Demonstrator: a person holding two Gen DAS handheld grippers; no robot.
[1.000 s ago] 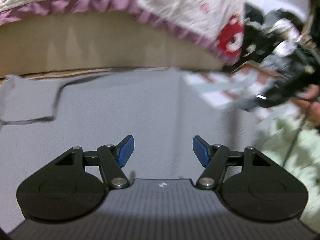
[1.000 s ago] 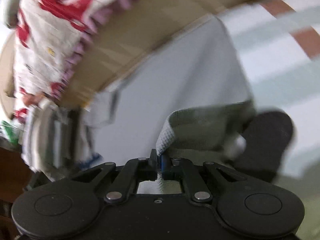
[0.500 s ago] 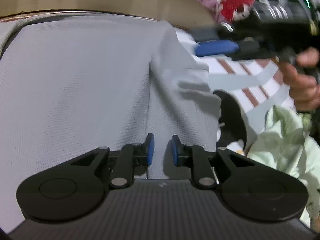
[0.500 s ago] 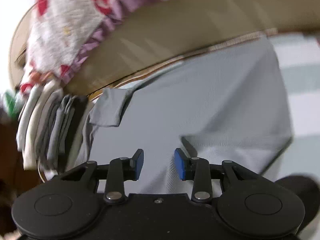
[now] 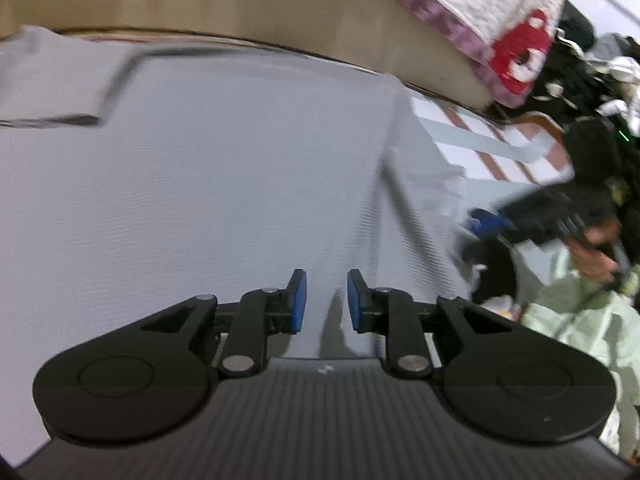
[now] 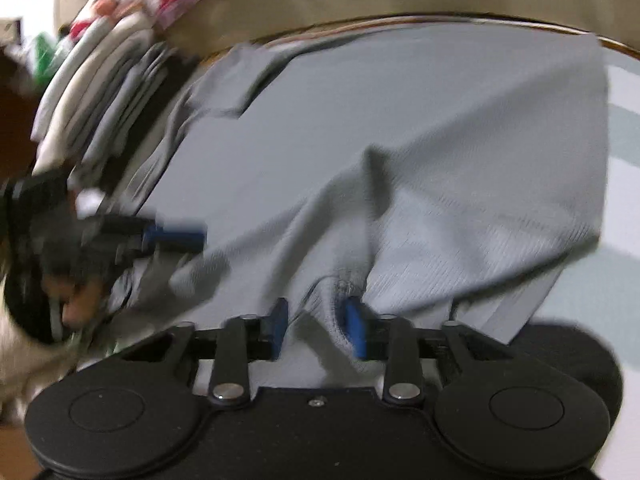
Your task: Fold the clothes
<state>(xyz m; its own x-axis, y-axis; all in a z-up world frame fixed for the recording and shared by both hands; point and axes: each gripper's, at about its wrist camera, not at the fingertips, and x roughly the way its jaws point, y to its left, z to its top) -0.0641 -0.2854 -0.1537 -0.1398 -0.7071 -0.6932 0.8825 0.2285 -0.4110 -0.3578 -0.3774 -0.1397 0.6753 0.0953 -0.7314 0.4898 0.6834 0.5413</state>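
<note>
lying flat, grey shirt (image 5: 240, 184) sleeve far-left, hem right, left claw (image 5: 322, 301) and right claw (image 6: 316, 330) released

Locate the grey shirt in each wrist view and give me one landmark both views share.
Left wrist: the grey shirt fills the left and centre, under the open left gripper.
Right wrist: it spans the centre, bunched between the open right gripper fingers.
Shared landmark: the red-and-white quilt, upper right there, upper left in the right-wrist view.
</note>
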